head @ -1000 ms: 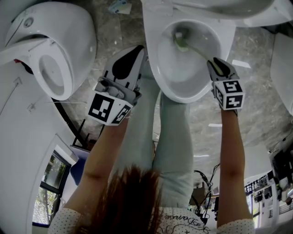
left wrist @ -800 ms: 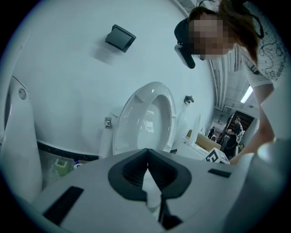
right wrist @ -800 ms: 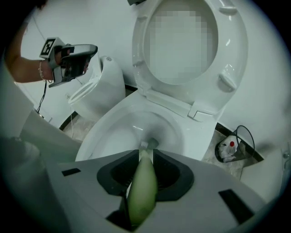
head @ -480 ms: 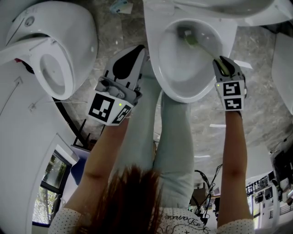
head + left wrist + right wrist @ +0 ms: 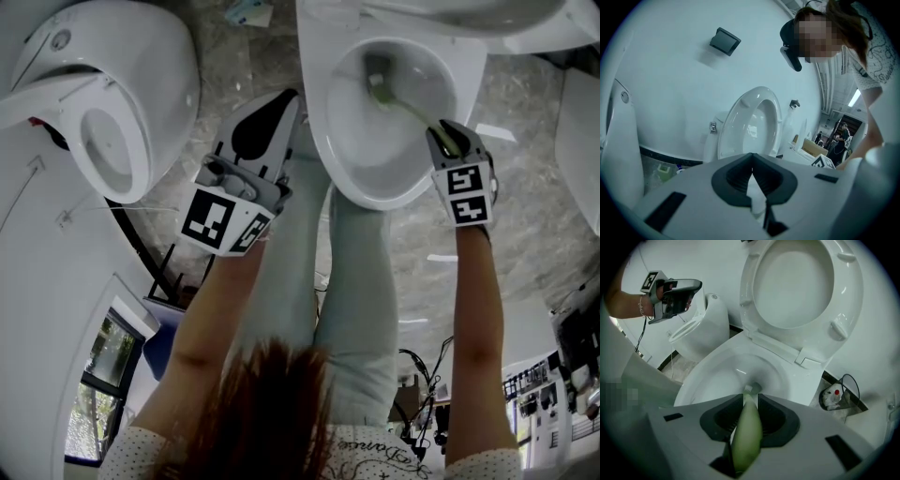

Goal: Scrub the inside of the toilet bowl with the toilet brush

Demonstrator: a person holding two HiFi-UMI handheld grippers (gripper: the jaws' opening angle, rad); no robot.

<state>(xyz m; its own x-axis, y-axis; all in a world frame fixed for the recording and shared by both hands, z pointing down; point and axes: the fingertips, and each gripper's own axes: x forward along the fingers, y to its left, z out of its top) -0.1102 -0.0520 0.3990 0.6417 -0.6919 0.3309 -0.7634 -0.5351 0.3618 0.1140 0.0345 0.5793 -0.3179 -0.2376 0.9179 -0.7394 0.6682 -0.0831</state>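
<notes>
The white toilet bowl (image 5: 349,161) is at the top middle of the head view, its seat and lid (image 5: 797,282) raised. A toilet brush with a pale green handle (image 5: 747,432) reaches down into the bowl, and its head (image 5: 378,80) lies at the bottom near the drain (image 5: 751,389). My right gripper (image 5: 448,142) hangs over the bowl's right rim, shut on the brush handle. My left gripper (image 5: 258,131) is held up left of the bowl, jaws shut with nothing in them.
A second white toilet (image 5: 112,122) stands to the left, seen also in the right gripper view (image 5: 705,329). The person's legs (image 5: 356,281) stand in front of the bowl. A small bottle-like object and a cable (image 5: 832,397) lie on the floor to the bowl's right.
The brush head swung to the right inside the bowl, then back a little to the left, and the right gripper moved with it. The left gripper stayed in place.
</notes>
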